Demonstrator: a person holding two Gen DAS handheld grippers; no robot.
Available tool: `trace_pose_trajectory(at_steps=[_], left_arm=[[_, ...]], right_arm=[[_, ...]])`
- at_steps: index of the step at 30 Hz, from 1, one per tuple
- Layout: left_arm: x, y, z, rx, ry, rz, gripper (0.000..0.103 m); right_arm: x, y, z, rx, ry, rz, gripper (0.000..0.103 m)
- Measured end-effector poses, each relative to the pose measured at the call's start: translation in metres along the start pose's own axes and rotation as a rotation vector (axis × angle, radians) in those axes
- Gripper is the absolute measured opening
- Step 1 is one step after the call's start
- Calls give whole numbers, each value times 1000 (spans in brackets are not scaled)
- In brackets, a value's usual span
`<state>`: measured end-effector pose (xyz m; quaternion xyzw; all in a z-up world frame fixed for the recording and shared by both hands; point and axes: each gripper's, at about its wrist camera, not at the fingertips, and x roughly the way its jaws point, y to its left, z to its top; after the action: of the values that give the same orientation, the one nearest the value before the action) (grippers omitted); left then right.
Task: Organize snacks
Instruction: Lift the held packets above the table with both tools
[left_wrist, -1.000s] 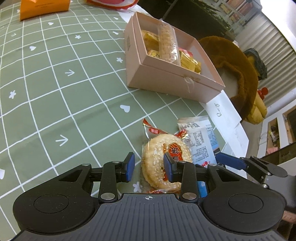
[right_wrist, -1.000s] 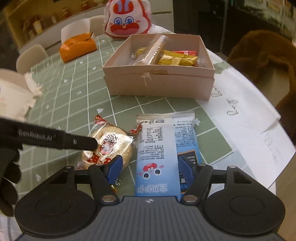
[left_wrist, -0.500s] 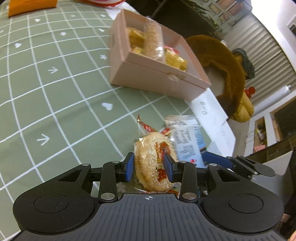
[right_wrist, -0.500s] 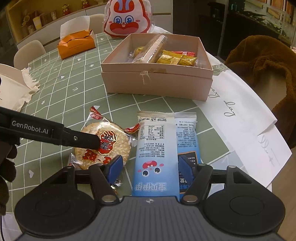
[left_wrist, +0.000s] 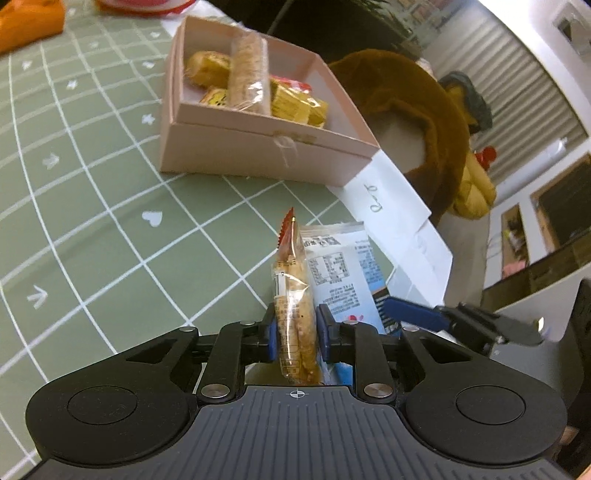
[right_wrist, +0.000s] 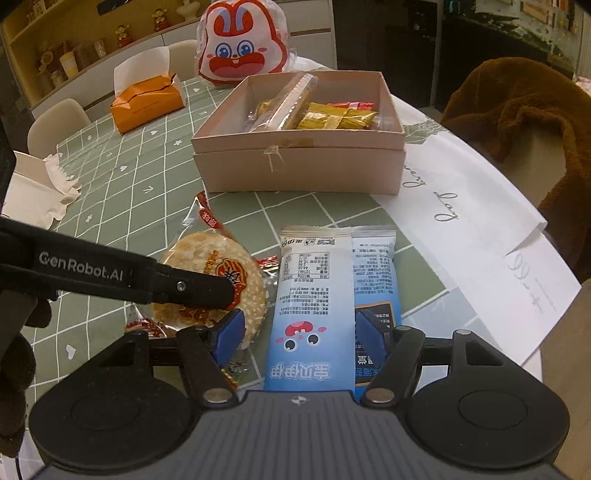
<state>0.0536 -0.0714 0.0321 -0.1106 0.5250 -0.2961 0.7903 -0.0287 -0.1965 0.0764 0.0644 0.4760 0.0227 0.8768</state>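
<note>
beyond both tongs, pink box (right_wrist: 299, 162) beside white paper (right_wrist: 472, 206).

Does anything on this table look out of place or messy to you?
Mostly tidy. The round sesame cracker pack stands on edge between the closing left gripper pads. Two blue packets lie outside the pink box. A crumpled tissue spills from its carton.

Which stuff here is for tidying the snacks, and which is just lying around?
For the job:
round rice cracker
blue snack packets
pink box

Just lying about:
orange tissue pack
bunny bag
white paper
brown coat
</note>
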Motion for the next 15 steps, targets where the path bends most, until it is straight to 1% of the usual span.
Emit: trace_pose_trajectory(at_steps=[1, 2, 3, 5, 9, 12, 15], left_arm=[[-2, -3, 0, 28, -5, 20, 25], [-3, -6, -1, 50, -8, 37, 25], [-4, -7, -2, 68, -10, 51, 25], [-7, -9, -2, 86, -12, 72, 25], [-12, -5, -4, 74, -14, 96, 25], [-16, -2, -6, 58, -18, 115, 25], [-21, 4, -8, 40, -26, 140, 25]], right_arm=[[-2, -1, 0, -7, -4, -7, 69], [-5, -2, -1, -16, -12, -11, 73], [-7, -2, -2, -24, -21, -15, 79], [-11, -4, -3, -33, -40, -35, 83], [-7, -13, -1, 1, -28, -62, 83], [-1, -20, -2, 46, -4, -57, 83], [5, -22, -4, 60, 12, -57, 83]])
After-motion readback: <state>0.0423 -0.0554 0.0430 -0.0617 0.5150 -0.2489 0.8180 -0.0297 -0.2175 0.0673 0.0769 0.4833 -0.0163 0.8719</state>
